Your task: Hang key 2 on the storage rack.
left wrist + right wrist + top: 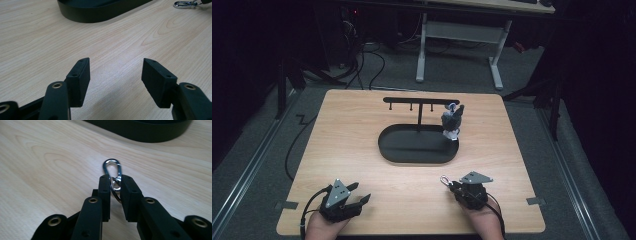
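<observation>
While my right gripper [115, 185] pinches the silver carabiner clip [113, 171] just off the table's [362, 125] bare wood, near the black oval tray [387, 145], its jaws are nearly closed on it. My left gripper [115, 72] rests with jaws spread apart and empty, bare wood lying between it and the tray's rim.

Both hands come in from the near edge, well apart, each holding tongs low and pointing forward. The left tongs [357, 193] stand with jaws spread wide and bare between them. The right tongs [115, 185] have their jaws drawn close together.
</observation>
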A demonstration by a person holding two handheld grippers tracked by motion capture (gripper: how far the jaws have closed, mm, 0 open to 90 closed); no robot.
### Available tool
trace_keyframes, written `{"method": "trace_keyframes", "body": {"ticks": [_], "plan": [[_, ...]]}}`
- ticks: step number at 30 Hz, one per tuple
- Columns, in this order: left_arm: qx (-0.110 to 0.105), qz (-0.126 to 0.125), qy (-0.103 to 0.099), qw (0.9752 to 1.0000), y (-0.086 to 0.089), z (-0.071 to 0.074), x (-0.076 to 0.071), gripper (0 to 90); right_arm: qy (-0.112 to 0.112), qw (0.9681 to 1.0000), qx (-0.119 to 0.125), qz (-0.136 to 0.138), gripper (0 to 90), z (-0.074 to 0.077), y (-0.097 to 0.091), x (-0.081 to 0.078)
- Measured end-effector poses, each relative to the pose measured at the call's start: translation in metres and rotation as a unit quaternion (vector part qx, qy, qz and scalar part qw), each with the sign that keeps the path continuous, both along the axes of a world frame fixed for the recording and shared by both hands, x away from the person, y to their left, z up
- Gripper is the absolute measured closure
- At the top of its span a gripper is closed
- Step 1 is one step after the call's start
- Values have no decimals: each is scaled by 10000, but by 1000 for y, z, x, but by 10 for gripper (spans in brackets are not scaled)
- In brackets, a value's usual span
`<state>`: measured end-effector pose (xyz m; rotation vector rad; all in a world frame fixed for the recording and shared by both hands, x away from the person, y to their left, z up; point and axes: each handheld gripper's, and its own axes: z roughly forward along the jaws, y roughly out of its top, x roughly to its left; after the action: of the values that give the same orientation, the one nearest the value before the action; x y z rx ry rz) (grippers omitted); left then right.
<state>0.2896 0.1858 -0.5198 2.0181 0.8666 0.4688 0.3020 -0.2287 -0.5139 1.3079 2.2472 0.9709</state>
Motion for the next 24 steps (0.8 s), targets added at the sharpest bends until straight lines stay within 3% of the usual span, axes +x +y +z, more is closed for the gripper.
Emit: {"method": "trace_keyframes", "body": {"ticks": [7,12,16,19,24], "plan": [[10,-15,8,10000,-1,0,1,404,14,9994,101,-319,800,0,-21,7],[14,-8,1,10000,0,0,0,404,128,9994,181,-282,770,-2,-29,10],[-1,22,9,10000,1,0,1,404,169,9992,308,-207,642,-3,-32,13],[34,20,18,10000,1,-1,0,404,352,9983,453,-44,520,-6,-30,20],[59,96,27,9999,4,-2,-4,404,378,9984,426,55,447,-8,-20,28]]}}
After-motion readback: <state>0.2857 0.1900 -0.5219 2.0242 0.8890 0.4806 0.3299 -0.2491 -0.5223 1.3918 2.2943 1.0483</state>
